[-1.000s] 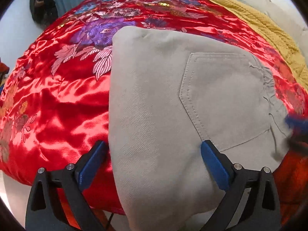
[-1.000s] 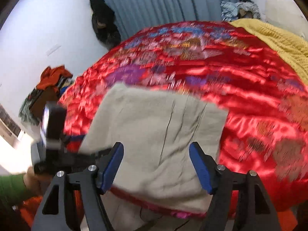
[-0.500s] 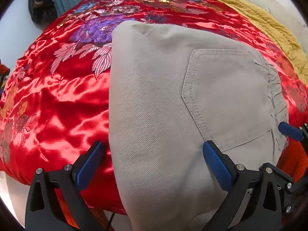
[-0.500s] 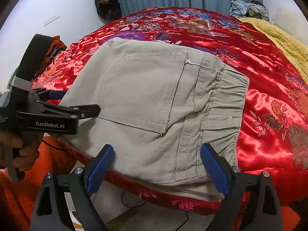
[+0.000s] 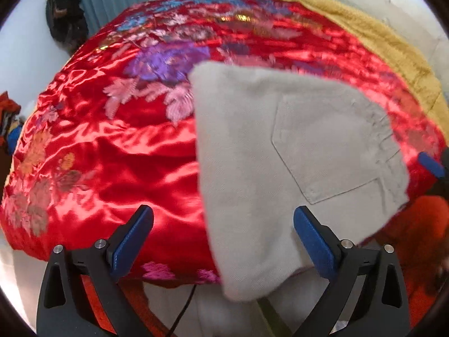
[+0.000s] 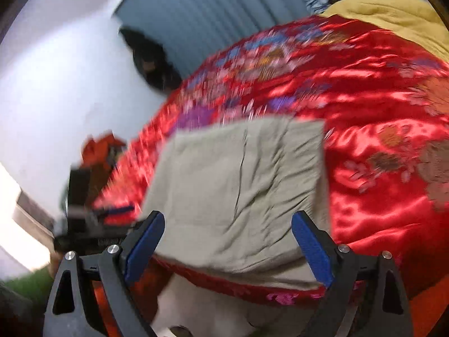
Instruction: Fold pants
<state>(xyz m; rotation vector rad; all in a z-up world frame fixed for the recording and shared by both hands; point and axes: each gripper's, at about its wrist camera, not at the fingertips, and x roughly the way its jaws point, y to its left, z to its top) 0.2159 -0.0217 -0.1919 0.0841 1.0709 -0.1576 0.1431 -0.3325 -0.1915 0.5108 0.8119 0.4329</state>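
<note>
Mostly bed [image 5: 98,146], covered by a shiny red floral bedspread [image 6: 378,106], with a mustard blanket [image 5: 393,56] along its far right side. Blue curtain [image 6: 202,14] behind, dark bag [image 5: 64,14] hanging by it. Beige pants [image 5: 280,154] lie folded on the bedspread at the near edge, back pocket [image 5: 331,146] up, one end drooping over the bed's edge. Left gripper [image 5: 223,241]: blue fingers [image 5: 132,241] spread wide, nothing between them, hovering above the pants. Right gripper [image 6: 227,250]: fingers [image 6: 311,250] also wide apart, empty, just off the pants' near edge. Right-wrist view blurred.
</note>
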